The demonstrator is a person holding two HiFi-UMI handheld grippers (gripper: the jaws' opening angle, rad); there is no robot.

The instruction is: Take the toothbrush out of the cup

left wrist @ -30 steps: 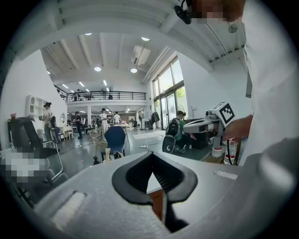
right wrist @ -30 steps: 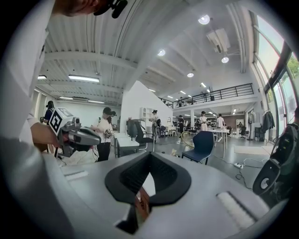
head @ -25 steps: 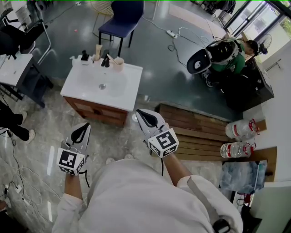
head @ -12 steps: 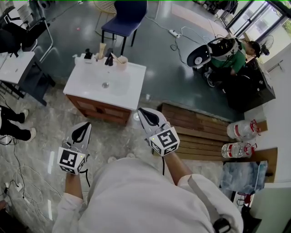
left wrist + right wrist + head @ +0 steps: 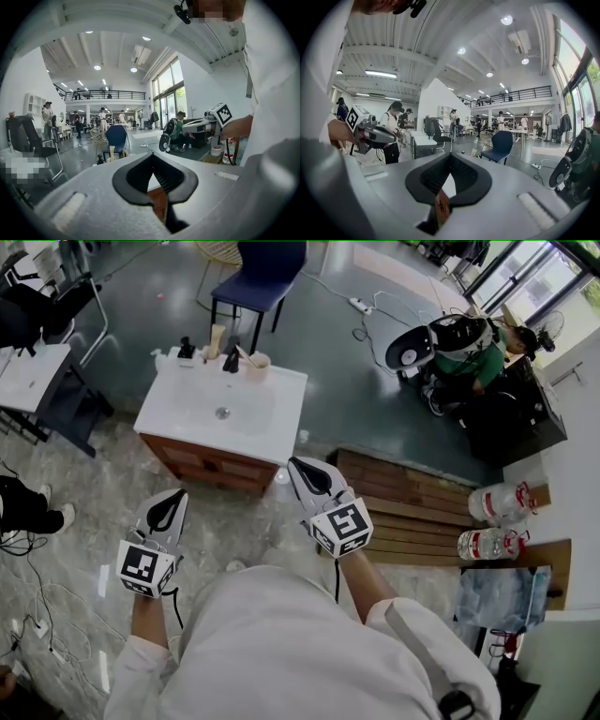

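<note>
Both tongs clenched, empty: left tongs (image 5: 175, 497), right tongs (image 5: 298, 466), well apart from sink surface (image 5: 192, 420). Toothbrush (image 5: 245, 355) stands in cup (image 5: 258, 366) at its back edge; arriving unopened could tip cup or hit nearby bottles (image 5: 217, 339)

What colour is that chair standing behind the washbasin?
The chair is dark blue with thin dark legs; it shows best in the head view.

Toothbrush (image 5: 243, 354) in the distant cup (image 5: 259, 365), too small for any detail.
</note>
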